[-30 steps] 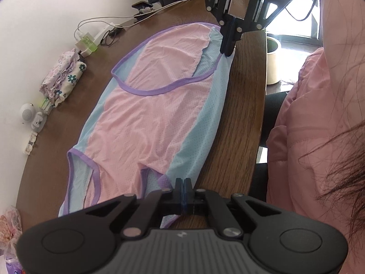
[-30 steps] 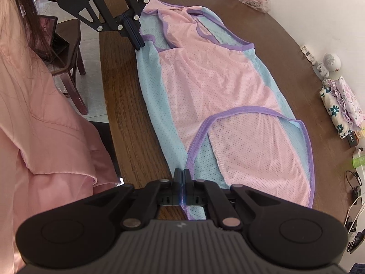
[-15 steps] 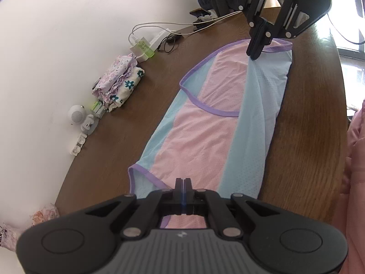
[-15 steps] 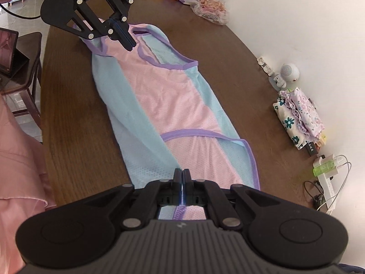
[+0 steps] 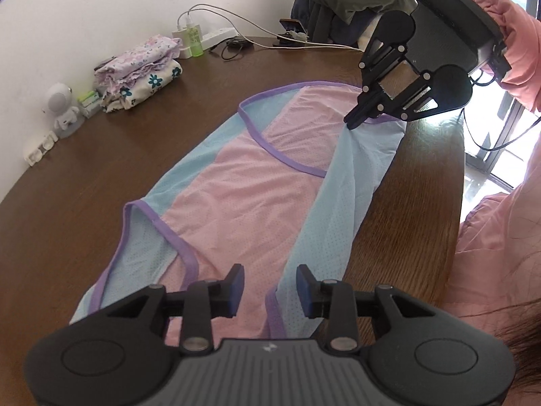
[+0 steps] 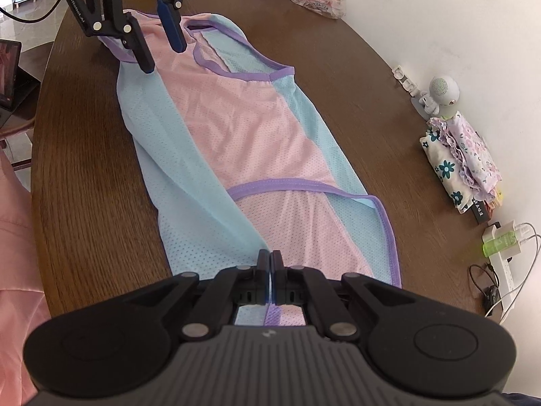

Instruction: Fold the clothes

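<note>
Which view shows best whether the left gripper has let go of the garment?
The left wrist view: the left gripper is opening, its fingers clear of the garment. The right wrist view shows it small and far off.

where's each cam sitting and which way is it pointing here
Left wrist: sits on the left gripper, looking down along its opening fingers over the pink-and-blue garment toward the right gripper; nothing is pinched between them. A pink sleeve and hair show.
Right wrist: sits on the right gripper, shut on the garment's edge, looking the opposite way toward the left gripper; pink clothing shows at left.
Shared: the garment, wooden table, folded floral clothes, each other's gripper.
</note>
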